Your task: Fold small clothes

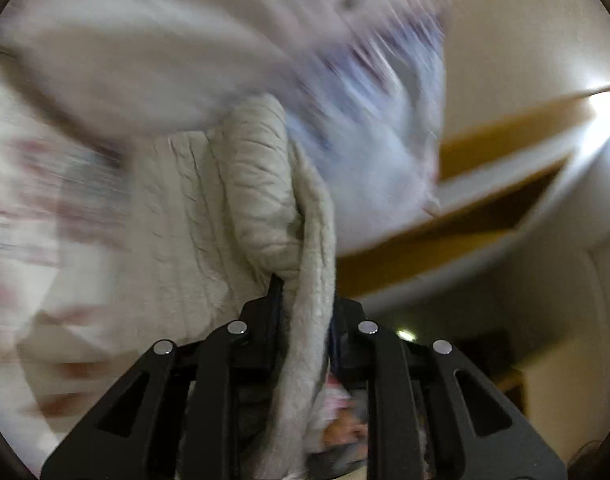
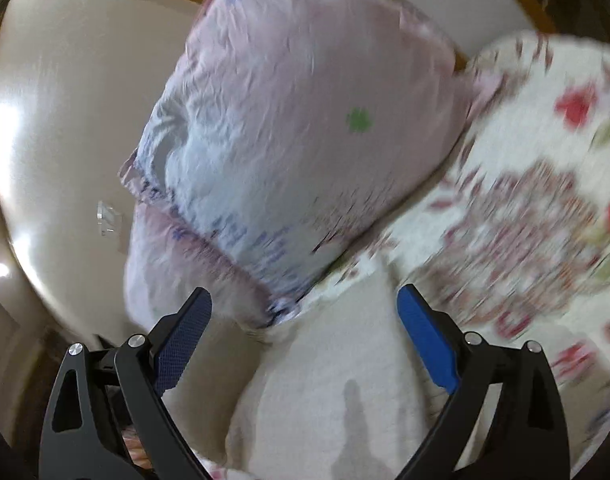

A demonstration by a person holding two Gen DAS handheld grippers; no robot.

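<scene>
My left gripper (image 1: 305, 292) is shut on a cream-coloured fleecy garment (image 1: 261, 188), whose bunched fabric stands up between the fingers. The rest of the left wrist view is motion-blurred. My right gripper (image 2: 305, 300) is open and empty, its blue-padded fingers (image 2: 423, 332) spread wide above a pale cream cloth (image 2: 337, 380). Whether that is the same garment I cannot tell.
A pink and pale-blue printed pillow (image 2: 297, 120) lies ahead of the right gripper; it also shows blurred in the left wrist view (image 1: 369, 120). A floral bedspread (image 2: 525, 208) covers the right side. A cream wall (image 2: 73, 120) and wooden trim (image 1: 505, 144) stand behind.
</scene>
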